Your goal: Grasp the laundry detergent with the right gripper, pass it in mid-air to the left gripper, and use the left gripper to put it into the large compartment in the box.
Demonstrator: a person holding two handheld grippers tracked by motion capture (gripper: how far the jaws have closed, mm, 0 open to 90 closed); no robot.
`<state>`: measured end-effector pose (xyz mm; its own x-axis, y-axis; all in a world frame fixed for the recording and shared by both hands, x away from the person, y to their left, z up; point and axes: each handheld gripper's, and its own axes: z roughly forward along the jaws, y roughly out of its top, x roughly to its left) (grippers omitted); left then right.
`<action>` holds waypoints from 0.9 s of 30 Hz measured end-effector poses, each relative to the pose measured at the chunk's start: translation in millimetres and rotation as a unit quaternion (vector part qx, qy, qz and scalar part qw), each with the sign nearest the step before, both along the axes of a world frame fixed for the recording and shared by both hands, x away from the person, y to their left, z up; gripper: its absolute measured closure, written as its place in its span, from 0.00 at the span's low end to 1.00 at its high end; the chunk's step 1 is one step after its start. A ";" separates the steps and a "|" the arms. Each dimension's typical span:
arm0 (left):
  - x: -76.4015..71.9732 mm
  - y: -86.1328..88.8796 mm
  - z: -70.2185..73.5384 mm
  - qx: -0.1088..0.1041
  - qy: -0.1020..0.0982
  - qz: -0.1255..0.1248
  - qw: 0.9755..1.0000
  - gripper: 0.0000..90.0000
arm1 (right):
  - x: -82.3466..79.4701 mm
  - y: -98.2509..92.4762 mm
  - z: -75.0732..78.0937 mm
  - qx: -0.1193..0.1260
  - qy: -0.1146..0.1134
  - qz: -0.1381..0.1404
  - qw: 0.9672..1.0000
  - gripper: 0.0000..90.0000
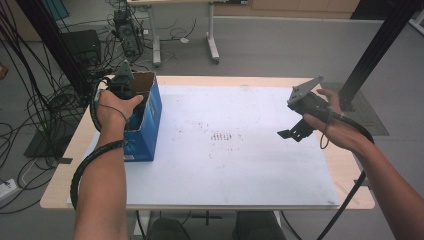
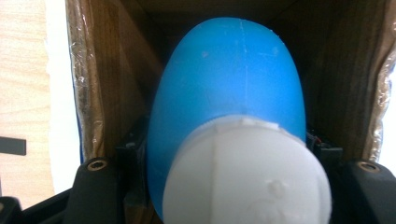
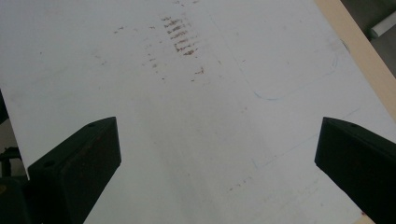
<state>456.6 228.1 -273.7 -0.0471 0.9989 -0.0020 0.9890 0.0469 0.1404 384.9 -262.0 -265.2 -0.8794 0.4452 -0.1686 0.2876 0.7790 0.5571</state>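
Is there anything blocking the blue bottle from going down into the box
Nothing visible does. The left gripper is shut on the blue bottle, already between the brown inner walls of the box. The box's depth beyond the bottle is dark, so its bottom can't be judged.

The high view looks forward and down from above the person's side of the worktop (image 1: 225, 150), far enough back to take in the whole white sheet (image 1: 250, 170) and the floor beyond. The left gripper view sits very close, looking along its tongs (image 2: 224, 186) into a blue box (image 1: 145, 125) at a blue bottle (image 2: 229, 88). The right gripper view looks slantwise down from a little above the sheet (image 3: 196, 140), between its tongs (image 3: 217, 154). It shares with the high view the brown smudges (image 3: 177, 35) at the sheet's middle (image 1: 222, 136).
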 end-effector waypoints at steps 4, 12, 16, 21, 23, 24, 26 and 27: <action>1.0 -1.2 0.0 0.002 0.002 -0.002 1.000 0.40 | -0.6 -0.9 0.2 0.000 0.000 -0.001 1.000 0.00; 1.2 -1.0 -0.3 0.002 0.001 -0.003 1.000 0.40 | -1.1 -0.3 -0.7 0.002 0.000 -0.002 1.000 0.00; 1.2 -0.6 -0.6 0.001 0.000 -0.005 1.000 0.39 | -1.1 0.4 -0.3 0.002 -0.001 -0.001 1.000 0.00; 1.8 -0.3 0.5 -0.004 -0.004 -0.009 1.000 0.37 | -1.2 2.1 0.2 0.004 -0.002 0.001 1.000 0.00; 1.8 0.6 2.6 -0.007 -0.008 -0.008 1.000 0.36 | -1.4 3.0 0.3 0.004 -0.003 0.001 1.000 0.00; 1.8 1.2 3.9 -0.008 -0.008 -0.007 1.000 0.35 | -1.4 3.5 0.2 0.004 -0.003 0.003 1.000 0.00; 1.2 1.5 7.2 -0.006 -0.011 -0.009 1.000 0.33 | -1.5 4.3 0.2 0.002 -0.003 0.004 1.000 0.00; 0.9 1.6 9.2 -0.006 -0.013 -0.011 1.000 0.33 | -1.6 4.6 0.4 0.002 -0.004 0.004 1.000 0.00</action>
